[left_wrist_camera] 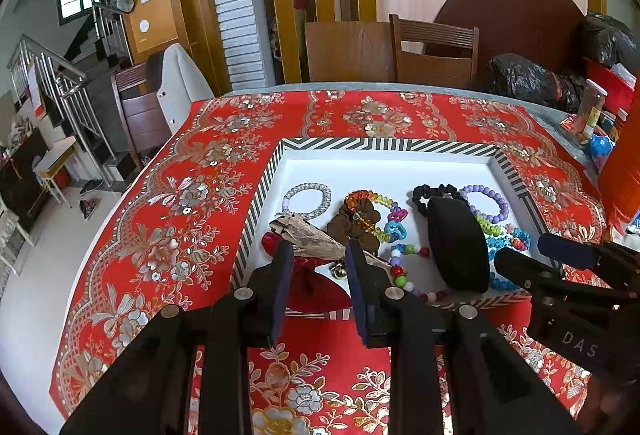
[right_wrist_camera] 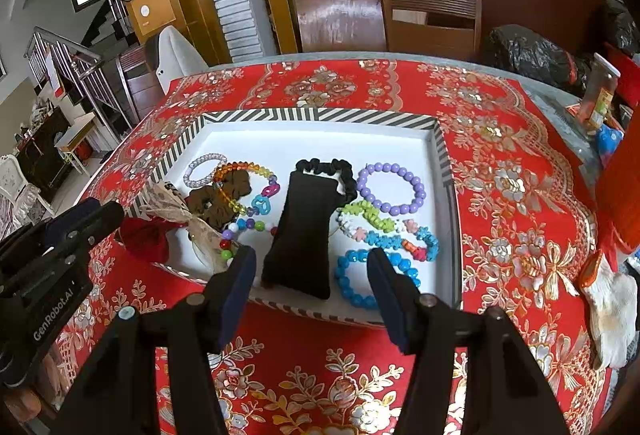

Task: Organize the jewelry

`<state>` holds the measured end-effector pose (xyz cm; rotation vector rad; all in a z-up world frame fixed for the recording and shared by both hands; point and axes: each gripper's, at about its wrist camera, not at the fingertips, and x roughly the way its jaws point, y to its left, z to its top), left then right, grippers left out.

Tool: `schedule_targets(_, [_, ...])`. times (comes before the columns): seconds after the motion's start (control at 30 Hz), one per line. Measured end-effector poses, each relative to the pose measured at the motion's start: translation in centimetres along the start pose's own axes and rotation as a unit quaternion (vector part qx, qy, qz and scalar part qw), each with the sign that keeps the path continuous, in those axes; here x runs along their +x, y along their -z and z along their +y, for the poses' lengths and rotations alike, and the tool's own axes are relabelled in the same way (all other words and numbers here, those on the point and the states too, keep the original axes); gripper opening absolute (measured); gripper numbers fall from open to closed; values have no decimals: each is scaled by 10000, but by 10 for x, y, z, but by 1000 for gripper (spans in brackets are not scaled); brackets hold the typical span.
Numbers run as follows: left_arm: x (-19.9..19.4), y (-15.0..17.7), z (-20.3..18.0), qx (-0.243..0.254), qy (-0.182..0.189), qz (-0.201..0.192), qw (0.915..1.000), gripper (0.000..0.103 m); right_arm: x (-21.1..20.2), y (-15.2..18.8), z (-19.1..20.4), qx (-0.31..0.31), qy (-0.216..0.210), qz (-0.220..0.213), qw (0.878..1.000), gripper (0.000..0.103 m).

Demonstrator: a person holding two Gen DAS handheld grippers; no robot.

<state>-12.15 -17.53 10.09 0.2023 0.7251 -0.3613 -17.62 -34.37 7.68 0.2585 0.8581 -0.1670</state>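
Observation:
A striped-rim tray (left_wrist_camera: 384, 145) (right_wrist_camera: 320, 114) with a white floor holds several bracelets and scrunchies. Among them are a clear bead bracelet (left_wrist_camera: 308, 200), a brown scrunchie (left_wrist_camera: 356, 225), a purple bead bracelet (right_wrist_camera: 390, 191) and a blue bead bracelet (right_wrist_camera: 356, 283). A black pouch (right_wrist_camera: 304, 235) (left_wrist_camera: 458, 247) lies in the middle. A red pouch (left_wrist_camera: 316, 293) (right_wrist_camera: 144, 237) with a gold ribbon sits at the tray's near-left corner. My left gripper (left_wrist_camera: 320, 269) (right_wrist_camera: 100, 212) hovers open over that red pouch. My right gripper (right_wrist_camera: 312, 269) (left_wrist_camera: 536, 255) stands open above the black pouch's near end and the blue bracelet.
The tray rests on a red floral tablecloth (left_wrist_camera: 168, 235). The table edge drops off on the left. Wooden chairs (left_wrist_camera: 434, 51) stand at the far side. Black bags (left_wrist_camera: 528, 79), a jar (right_wrist_camera: 600, 95) and a white cloth (right_wrist_camera: 612, 315) crowd the right side.

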Motion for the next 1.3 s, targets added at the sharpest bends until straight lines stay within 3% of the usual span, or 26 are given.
schedule_targets(1.3, [-1, 1, -6, -44, 289, 1, 9996, 32, 3, 2, 0, -50, -42, 127, 9999, 62])
